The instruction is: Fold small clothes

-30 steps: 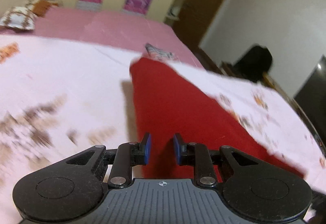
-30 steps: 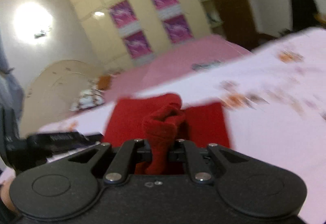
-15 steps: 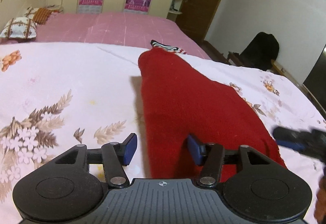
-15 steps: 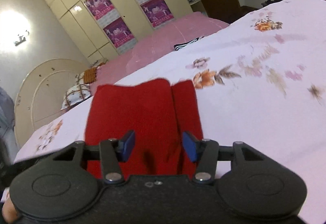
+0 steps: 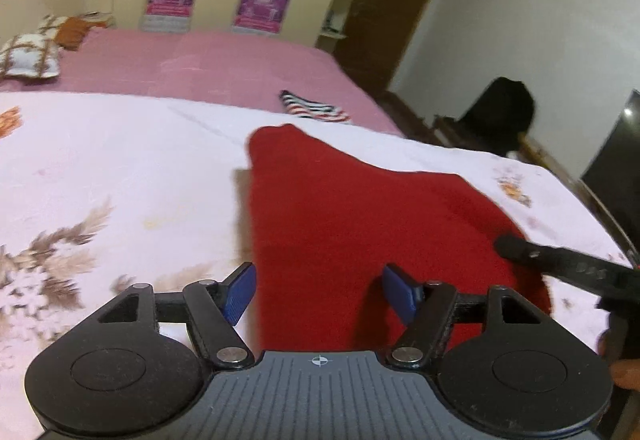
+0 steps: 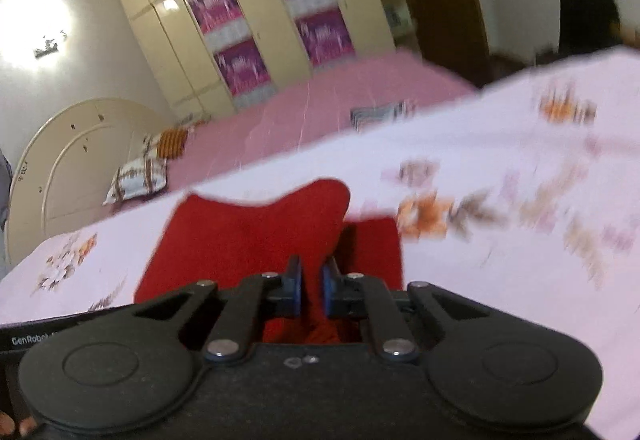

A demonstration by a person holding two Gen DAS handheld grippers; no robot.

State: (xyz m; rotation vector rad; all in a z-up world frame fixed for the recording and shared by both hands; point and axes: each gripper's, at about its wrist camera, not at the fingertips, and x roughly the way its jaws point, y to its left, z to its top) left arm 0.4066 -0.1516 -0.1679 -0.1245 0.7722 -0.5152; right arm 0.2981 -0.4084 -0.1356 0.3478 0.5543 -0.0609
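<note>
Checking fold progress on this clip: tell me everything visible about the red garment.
The red garment is a plain, fuzzy, knit-looking cloth lying on the floral bedsheet, partly folded, with one layer over another and a raised far corner. The right gripper has its jaws pinched on a near fold. The left gripper stands open over the near edge.

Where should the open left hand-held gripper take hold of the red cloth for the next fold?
Probably the near left edge of the red cloth, approached low from the front. That edge lies straight and flat on the floral sheet, just inside the left hand-held gripper, whose jaws have just been opening, nothing pinched.
</note>
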